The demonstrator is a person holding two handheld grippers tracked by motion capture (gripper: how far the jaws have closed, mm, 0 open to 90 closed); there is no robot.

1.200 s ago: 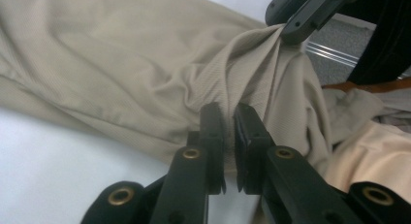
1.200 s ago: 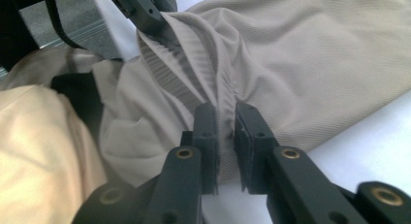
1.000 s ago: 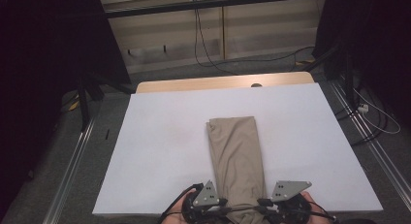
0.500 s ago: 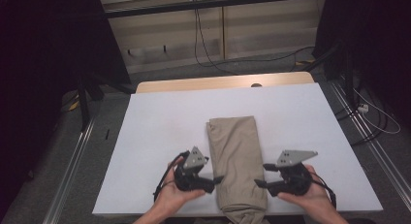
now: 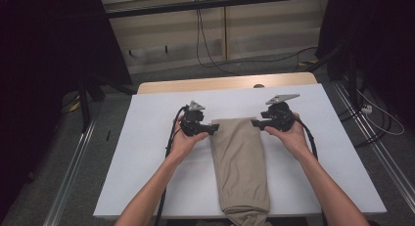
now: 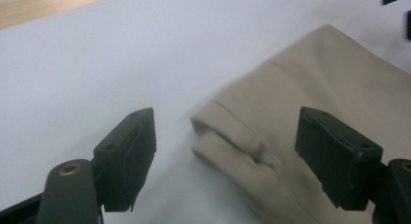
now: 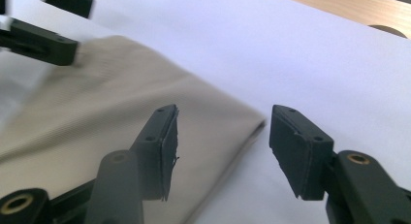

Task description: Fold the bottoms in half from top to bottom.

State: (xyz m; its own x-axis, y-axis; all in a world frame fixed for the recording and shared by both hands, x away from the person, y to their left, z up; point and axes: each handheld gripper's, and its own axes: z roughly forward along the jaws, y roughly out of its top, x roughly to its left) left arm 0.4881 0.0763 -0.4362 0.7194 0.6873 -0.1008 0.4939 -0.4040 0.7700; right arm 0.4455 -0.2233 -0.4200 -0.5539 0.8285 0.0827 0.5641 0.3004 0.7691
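Observation:
Beige folded trousers (image 5: 242, 162) lie lengthwise on the white table cover (image 5: 156, 152), their near end hanging over the front edge. My left gripper (image 5: 214, 129) sits at the far left corner of the trousers (image 6: 339, 69). Its jaws (image 6: 225, 122) have just been opening and stand wide, with the corner between them and no pad pressing on it. My right gripper (image 5: 253, 122) is at the far right corner. Its jaws (image 7: 222, 115) have just been closing a little but remain open, straddling the edge of the trousers (image 7: 97, 112) without touching it.
A strip of wooden tabletop (image 5: 225, 82) shows beyond the white cover. Black frames and cables stand on the floor behind and to both sides of the table. Bare white cover lies left and right of the trousers.
Both hands have moved from the near end of the trousers up along their sides to the far corners. Both grippers, shut at first, are open.

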